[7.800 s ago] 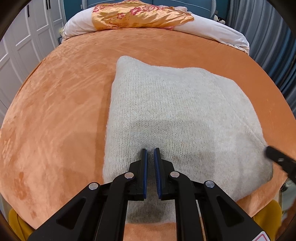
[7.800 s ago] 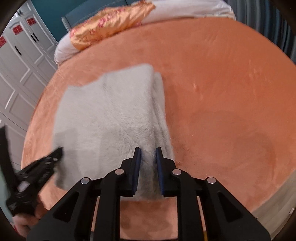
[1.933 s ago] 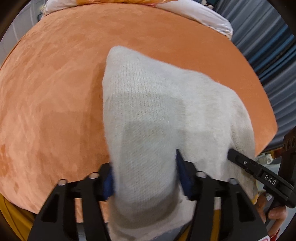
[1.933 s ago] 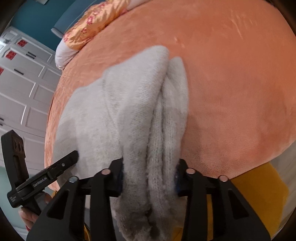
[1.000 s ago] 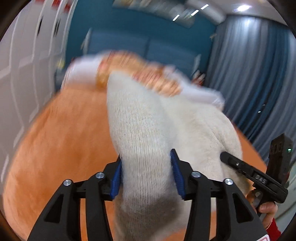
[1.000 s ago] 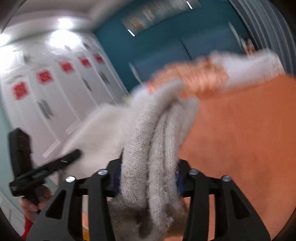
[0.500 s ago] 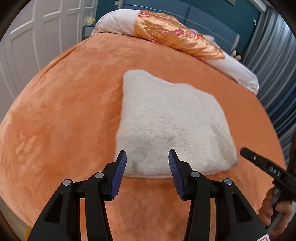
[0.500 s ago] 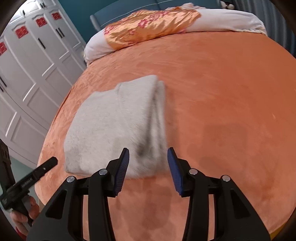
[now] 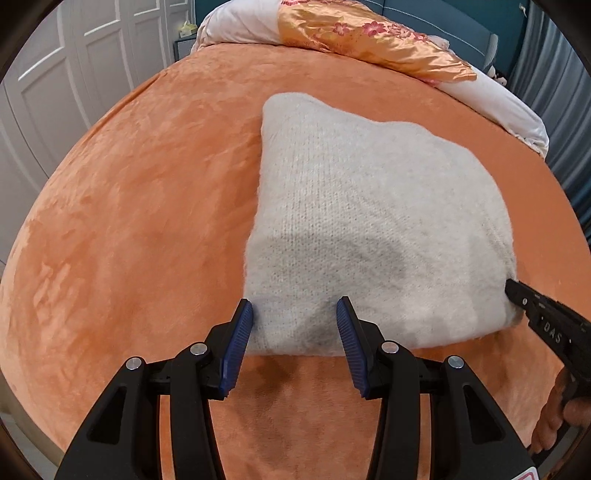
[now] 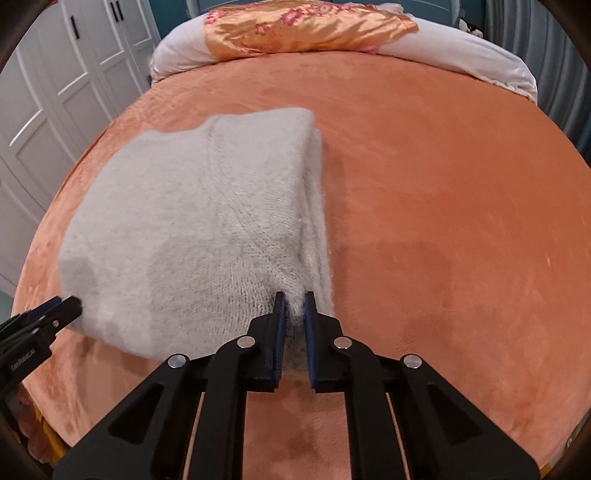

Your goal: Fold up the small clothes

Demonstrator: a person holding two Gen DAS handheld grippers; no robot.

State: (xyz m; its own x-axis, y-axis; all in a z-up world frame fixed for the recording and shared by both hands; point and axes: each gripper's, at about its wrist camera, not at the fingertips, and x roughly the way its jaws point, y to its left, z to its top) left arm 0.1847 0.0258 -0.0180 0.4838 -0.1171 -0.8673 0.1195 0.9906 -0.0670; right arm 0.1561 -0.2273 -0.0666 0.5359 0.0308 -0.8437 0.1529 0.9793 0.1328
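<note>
A folded cream knit sweater [image 9: 373, 229] lies on the orange bed cover [image 9: 140, 206]; it also shows in the right wrist view [image 10: 199, 229]. My left gripper [image 9: 293, 321] is open, its blue-padded jaws straddling the sweater's near left corner. My right gripper [image 10: 293, 306] is shut on the sweater's near right corner, pinching a small ridge of knit. The right gripper's tip shows in the left wrist view [image 9: 517, 291] at the sweater's right edge. The left gripper shows in the right wrist view [image 10: 62, 310] at the sweater's left edge.
A white pillow roll [image 9: 236, 26] with an orange floral satin cloth [image 9: 369, 37] lies at the far end of the bed. White wardrobe doors [image 10: 55, 74] stand on the left. Grey-blue curtains [image 9: 565, 103] hang on the right. The orange cover [image 10: 443, 184] stretches right of the sweater.
Both grippers moved forward to the sweater's near edge. The right gripper closed on the near right corner. The left gripper stays open at the near left corner.
</note>
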